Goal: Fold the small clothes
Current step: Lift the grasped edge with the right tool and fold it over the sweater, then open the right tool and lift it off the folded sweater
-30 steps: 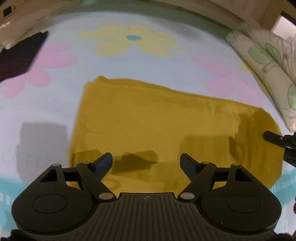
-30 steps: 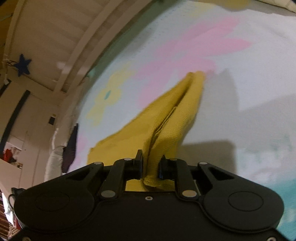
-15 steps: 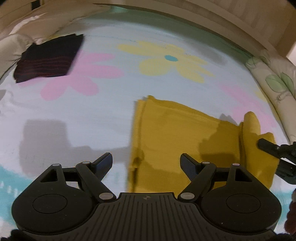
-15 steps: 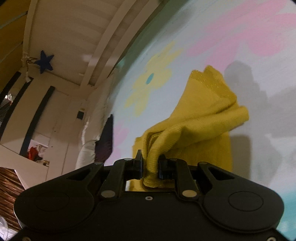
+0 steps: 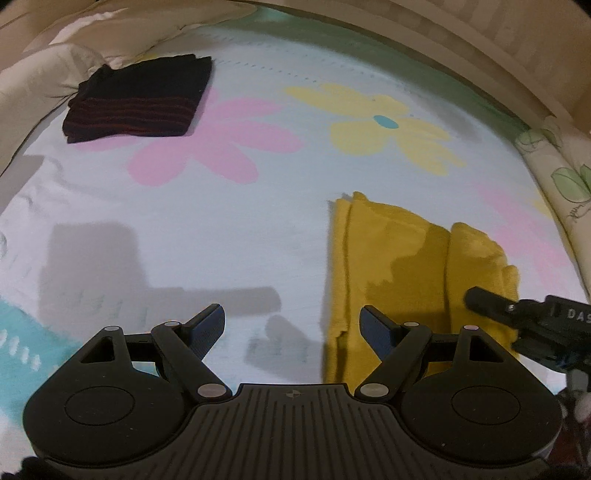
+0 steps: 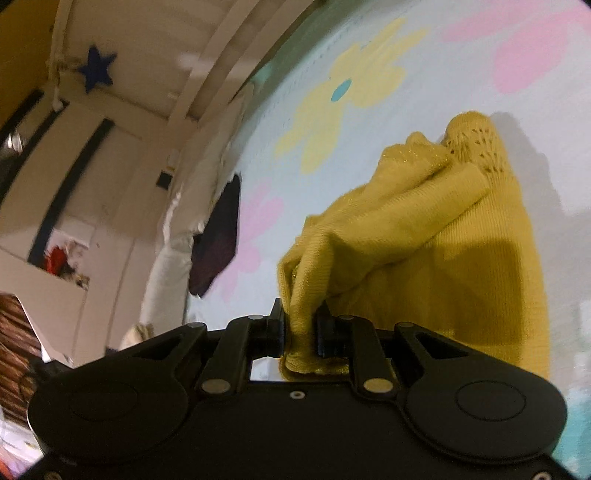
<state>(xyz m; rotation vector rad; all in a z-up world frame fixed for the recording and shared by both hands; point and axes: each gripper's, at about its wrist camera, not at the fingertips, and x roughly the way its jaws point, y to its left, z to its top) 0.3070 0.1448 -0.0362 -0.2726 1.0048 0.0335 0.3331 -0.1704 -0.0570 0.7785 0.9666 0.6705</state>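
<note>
A mustard-yellow knit garment lies partly folded on the flowered sheet, right of centre in the left wrist view. My right gripper is shut on a bunched edge of the yellow garment, lifting that end so it drapes back over the rest. In the left wrist view the right gripper's dark finger shows at the garment's right side. My left gripper stands open over bare sheet, its right finger just over the garment's left edge, nothing between the pads.
A folded dark garment with red stripes lies at the far left of the sheet, next to a pale pillow. A leaf-print pillow borders the right side. A slatted bed rail runs along the back.
The right gripper has carried the garment's right end up and over leftward, folding it shorter. The left gripper has slid left off the garment, bringing the dark folded piece into view.
</note>
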